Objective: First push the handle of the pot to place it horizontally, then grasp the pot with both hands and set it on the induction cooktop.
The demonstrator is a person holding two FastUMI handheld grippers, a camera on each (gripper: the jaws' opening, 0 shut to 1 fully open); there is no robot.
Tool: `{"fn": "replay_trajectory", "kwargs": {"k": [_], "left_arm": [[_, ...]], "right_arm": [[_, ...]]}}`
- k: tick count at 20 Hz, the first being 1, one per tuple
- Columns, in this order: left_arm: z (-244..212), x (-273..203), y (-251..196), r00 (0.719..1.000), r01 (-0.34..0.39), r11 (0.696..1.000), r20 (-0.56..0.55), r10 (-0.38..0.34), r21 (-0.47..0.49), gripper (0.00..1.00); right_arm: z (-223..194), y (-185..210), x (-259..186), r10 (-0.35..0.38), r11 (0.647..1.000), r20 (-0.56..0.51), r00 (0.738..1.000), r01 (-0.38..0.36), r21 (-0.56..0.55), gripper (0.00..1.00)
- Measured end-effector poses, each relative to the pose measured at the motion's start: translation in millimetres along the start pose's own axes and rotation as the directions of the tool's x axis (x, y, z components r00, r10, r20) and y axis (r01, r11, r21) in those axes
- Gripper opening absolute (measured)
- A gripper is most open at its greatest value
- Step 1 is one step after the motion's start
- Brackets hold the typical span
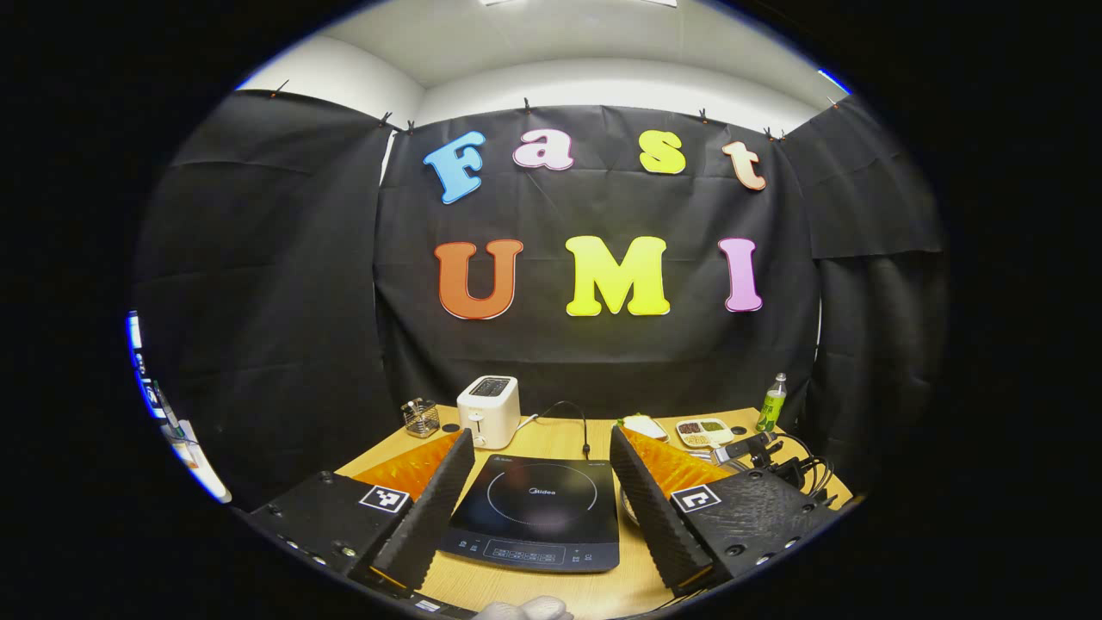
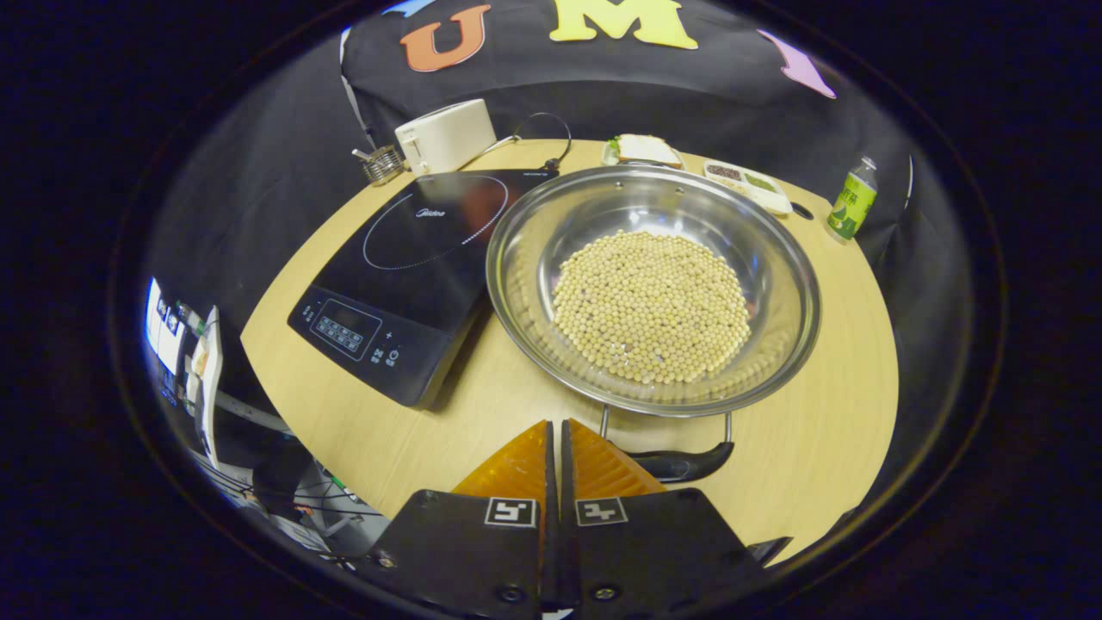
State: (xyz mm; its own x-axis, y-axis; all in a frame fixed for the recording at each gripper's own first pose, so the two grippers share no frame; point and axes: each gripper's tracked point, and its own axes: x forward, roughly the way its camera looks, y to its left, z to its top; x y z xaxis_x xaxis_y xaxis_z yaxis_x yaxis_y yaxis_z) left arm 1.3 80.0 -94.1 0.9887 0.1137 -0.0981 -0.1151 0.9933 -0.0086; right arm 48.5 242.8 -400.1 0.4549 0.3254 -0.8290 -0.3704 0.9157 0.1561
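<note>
1. The pot (image 2: 652, 293), a wide steel pan loaded with pale beans (image 2: 652, 307), stood on the bench (image 2: 826, 430) toward its right edge, its rim just beside the right side of the induction cooktop (image 2: 413, 275). It had not been placed on the cooktop.
2. The right gripper (image 2: 560, 448) had its fingers together with nothing between them, tips just beside the pot's near handle (image 2: 680, 461), a wire loop with a black grip. Contact with the handle could not be confirmed from the right gripper view.
3. The left gripper (image 1: 542, 491) was held over the near edge of the bench with its fingers wide apart and empty, the cooktop framed between them.
4. Risk: a push on the handle with closed tips could slide the whole pot rather than swing the handle, driving the rim against the cooktop's side.
5. Risk: the tips could slip off the rounded grip, since the bearing area appeared small.
6. Risk: the beans lay loose and heaped; an uneven two-handed lift would probably tip the shallow pan and spill them over the bench or the cooktop's control panel.
7. Risk: the far handle was not plainly visible, so the second grasp point was uncertain.
8. Count: one pot, one cooktop, one toaster (image 2: 445, 135), one green bottle (image 2: 851, 204), one divided dish (image 2: 747, 183), one wire holder (image 2: 381, 164), two grippers.
</note>
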Motion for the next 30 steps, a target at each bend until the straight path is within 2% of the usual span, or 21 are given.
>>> {"fn": "replay_trajectory", "kwargs": {"k": [1, 7, 8, 9, 14, 15, 17, 19, 26, 27, 28, 30], "left_arm": [[1, 1, -2, 1.0, 0.004, 1.0, 0.0, -0.004, 0.001, 0.95], [-2, 12, -14, 1.0, 0.023, 1.0, 0.004, -0.023, 0.0, 0.95], [-2, 13, -17, 1.0, 0.028, 1.0, 0.003, -0.028, -0.002, 0.95], [-3, 15, -19, 1.0, 0.031, 1.0, 0.003, -0.031, -0.004, 0.95], [-6, 24, -29, 0.999, 0.035, 0.999, 0.006, -0.035, 0.004, 0.94], [-7, 26, -31, 0.999, 0.035, 0.999, 0.005, -0.035, 0.005, 0.95], [-8, 30, -36, 0.999, 0.035, 0.999, 0.001, -0.035, 0.005, 0.94], [-8, 34, -41, 0.999, 0.033, 0.999, 0.0, -0.033, 0.005, 0.95], [-13, 44, -54, 1.0, 0.006, 1.0, -0.014, -0.006, 0.007, 0.95], [-14, 44, -57, 1.0, 0.001, 1.0, -0.017, -0.001, 0.007, 0.95], [-15, 45, -60, 1.0, -0.004, 1.0, -0.019, 0.004, 0.007, 0.95], [-16, 46, -64, 1.0, -0.016, 1.0, -0.025, 0.016, 0.006, 0.95]], "right_arm": [[-2, -6, 0, -0.005, 1.0, -0.004, 1.0, 0.005, 0.007, 0.0], [-8, -41, -6, -0.043, 0.999, -0.008, 0.999, 0.043, 0.033, 0.0], [-8, -47, -7, -0.049, 0.998, -0.009, 0.999, 0.05, 0.035, 0.04], [-8, -54, -7, -0.055, 0.998, -0.01, 0.998, 0.055, 0.039, 0.0], [-5, -85, -10, -0.079, 0.996, -0.013, 0.997, 0.08, 0.049, 0.0], [-5, -91, -8, -0.087, 0.995, -0.014, 0.996, 0.087, 0.049, 0.04], [-4, -103, -9, -0.094, 0.994, -0.018, 0.995, 0.094, 0.051, 0.0], [-2, -114, -8, -0.1, 0.994, -0.023, 0.995, 0.101, 0.051, 0.04], [7, -151, -7, -0.109, 0.994, -0.04, 0.993, 0.11, 0.01, 0.04], [7, -155, -7, -0.111, 0.994, -0.045, 0.993, 0.11, -0.008, 0.0], [9, -161, -6, -0.111, 0.994, -0.049, 0.993, 0.11, -0.028, 0.04], [15, -173, -5, -0.114, 0.992, -0.054, 0.992, 0.111, -0.056, 0.04]]}}
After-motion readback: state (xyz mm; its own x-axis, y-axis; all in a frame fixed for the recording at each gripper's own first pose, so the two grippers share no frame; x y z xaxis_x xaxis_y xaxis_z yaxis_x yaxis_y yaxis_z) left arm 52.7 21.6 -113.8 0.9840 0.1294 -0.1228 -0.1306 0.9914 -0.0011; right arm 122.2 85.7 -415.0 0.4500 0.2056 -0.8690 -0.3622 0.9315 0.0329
